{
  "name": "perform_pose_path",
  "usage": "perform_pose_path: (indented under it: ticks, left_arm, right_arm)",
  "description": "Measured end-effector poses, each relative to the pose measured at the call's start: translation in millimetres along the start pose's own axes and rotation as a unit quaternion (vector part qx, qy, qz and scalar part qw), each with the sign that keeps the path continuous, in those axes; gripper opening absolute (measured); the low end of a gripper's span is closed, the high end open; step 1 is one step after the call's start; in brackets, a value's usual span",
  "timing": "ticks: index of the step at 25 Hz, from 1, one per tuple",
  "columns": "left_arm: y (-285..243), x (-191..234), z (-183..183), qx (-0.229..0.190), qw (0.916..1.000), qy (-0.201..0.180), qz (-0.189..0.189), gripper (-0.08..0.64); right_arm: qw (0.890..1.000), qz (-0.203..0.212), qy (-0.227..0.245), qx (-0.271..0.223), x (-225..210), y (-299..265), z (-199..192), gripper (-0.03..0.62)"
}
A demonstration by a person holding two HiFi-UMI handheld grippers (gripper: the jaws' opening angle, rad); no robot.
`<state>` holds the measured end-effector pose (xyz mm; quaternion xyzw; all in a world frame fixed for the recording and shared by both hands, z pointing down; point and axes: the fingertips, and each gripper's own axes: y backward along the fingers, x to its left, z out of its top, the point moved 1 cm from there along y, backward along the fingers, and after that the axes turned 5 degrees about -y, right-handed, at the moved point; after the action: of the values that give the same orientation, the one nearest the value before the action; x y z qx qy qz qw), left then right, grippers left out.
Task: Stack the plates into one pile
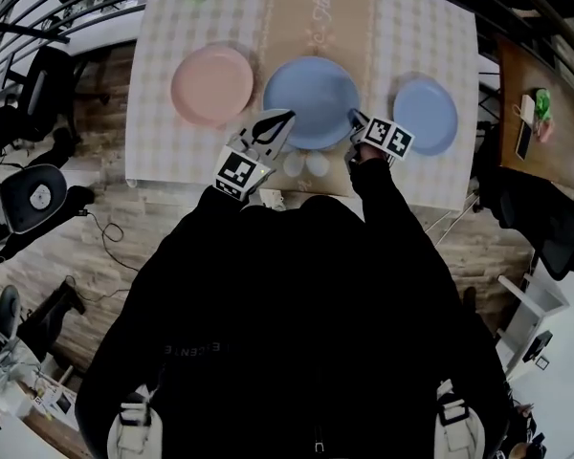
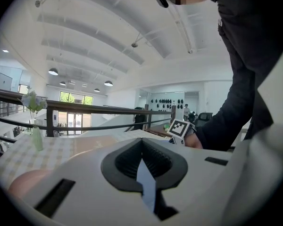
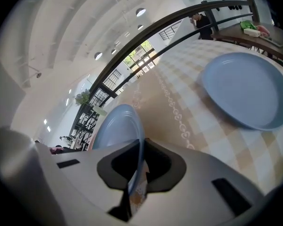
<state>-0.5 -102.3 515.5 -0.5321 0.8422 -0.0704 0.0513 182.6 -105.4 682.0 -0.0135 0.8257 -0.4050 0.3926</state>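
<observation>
The left gripper (image 2: 142,145) and right gripper (image 3: 142,144) each pinched the big blue plate (image 1: 311,98) by its rim, the edge clamped between closed jaws. Uneven lifting could make the thin rim slip out.

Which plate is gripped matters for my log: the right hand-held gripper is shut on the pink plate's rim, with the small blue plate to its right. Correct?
No: the right hand-held gripper is shut on the rim of the big blue plate, not the pink plate, as the right gripper view shows. The small blue plate does lie to its right.
</observation>
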Motion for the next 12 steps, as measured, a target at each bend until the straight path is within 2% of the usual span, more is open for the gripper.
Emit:
perform_pose_path:
  ticks: [12]
  left_arm:
    - [50.7, 47.0, -3.0, -0.008, 0.9975, 0.006, 0.070, 0.020]
  right_arm:
    - [0.999, 0.037, 0.028, 0.017, 73.1, -45.9, -2.1, 0.029]
